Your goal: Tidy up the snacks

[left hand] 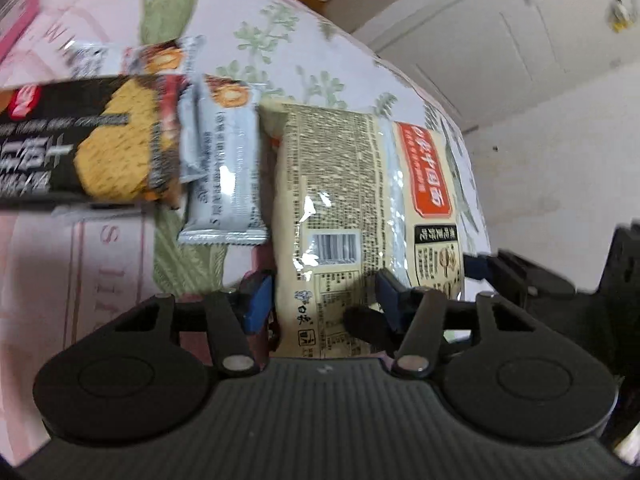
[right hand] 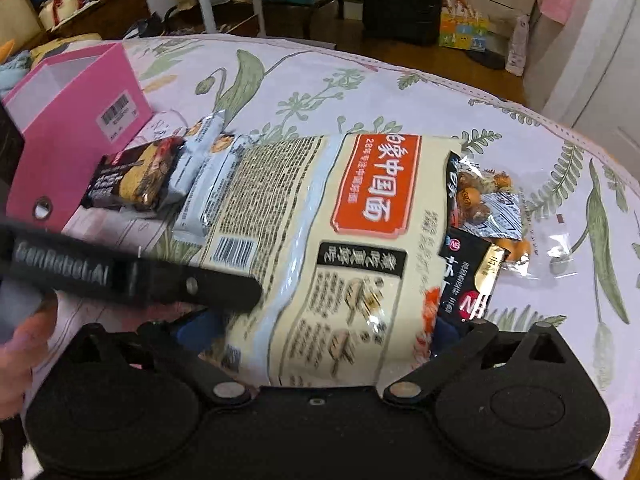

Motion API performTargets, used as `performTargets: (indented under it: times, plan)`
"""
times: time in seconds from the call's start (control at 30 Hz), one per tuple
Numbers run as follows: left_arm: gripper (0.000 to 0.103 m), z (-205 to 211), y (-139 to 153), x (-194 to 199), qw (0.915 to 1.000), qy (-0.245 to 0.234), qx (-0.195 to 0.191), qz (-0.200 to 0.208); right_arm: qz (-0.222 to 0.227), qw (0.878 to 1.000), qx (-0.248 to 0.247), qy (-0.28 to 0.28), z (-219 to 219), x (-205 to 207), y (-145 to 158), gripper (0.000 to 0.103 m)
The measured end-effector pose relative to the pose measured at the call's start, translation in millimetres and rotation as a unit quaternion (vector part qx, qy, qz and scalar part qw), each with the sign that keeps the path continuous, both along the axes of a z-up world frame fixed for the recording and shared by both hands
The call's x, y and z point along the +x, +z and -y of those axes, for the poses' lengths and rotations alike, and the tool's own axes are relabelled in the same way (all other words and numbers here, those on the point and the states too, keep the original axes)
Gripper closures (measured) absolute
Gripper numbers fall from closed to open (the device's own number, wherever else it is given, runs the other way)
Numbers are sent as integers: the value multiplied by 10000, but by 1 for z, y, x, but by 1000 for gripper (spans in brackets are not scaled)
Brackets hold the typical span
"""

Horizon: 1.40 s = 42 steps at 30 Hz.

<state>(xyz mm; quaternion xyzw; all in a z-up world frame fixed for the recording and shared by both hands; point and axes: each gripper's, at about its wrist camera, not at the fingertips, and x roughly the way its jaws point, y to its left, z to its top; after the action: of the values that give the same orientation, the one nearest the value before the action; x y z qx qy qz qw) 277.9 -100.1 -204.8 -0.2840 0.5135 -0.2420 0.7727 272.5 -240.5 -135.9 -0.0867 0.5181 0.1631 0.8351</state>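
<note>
- The cream noodle multipack (right hand: 320, 240) lies flat on the floral tablecloth (right hand: 400, 96), its near end reaching the table's near edge.
- The left gripper (left hand: 320, 296) has its blue pads either side of the pack's near corner; whether they press it I cannot tell.
- The right gripper (right hand: 320, 328) stands spread wide, straddling the pack's near end without clamping.
- The pink box (right hand: 76, 120), at the table's left edge, is open-topped (its inside looks bare as far as can be seen).
- A black cracker packet (right hand: 132, 180) and grey snack bars (right hand: 208, 184) lie between box and pack.
- A clear bag of round snacks (right hand: 488, 204) touches the pack's right side, beside a black packet (right hand: 468, 272).
</note>
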Motion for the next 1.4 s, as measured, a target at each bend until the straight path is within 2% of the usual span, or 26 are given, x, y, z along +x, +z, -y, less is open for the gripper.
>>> performTargets:
  times: [0.13, 0.27, 0.5, 0.87, 1.27, 1.4]
  plan:
    - [46, 0, 5, -1, 9997, -231, -90, 85, 145, 9997, -90, 174, -9, -6, 0, 0]
    - [46, 6, 16, -5, 9989, -414, 207, 73, 105, 9996, -225, 164, -16, -12, 6, 0]
    - [46, -1, 36, -18, 9983, -517, 270, -42, 4, 9997, -229, -3, -25, -30, 25, 0]
    - [46, -33, 68, -51, 9949, -667, 738, -163, -95, 9994, 202, -277, -55, -66, 41, 0]
    - [46, -74, 94, -111, 9927, -544, 1055, -228, -246, 9977, 635, 33, -89, -113, 55, 0]
    - [46, -84, 106, -125, 9923, -432, 1157, -126, -396, 9956, 844, 78, -97, -123, 62, 0]
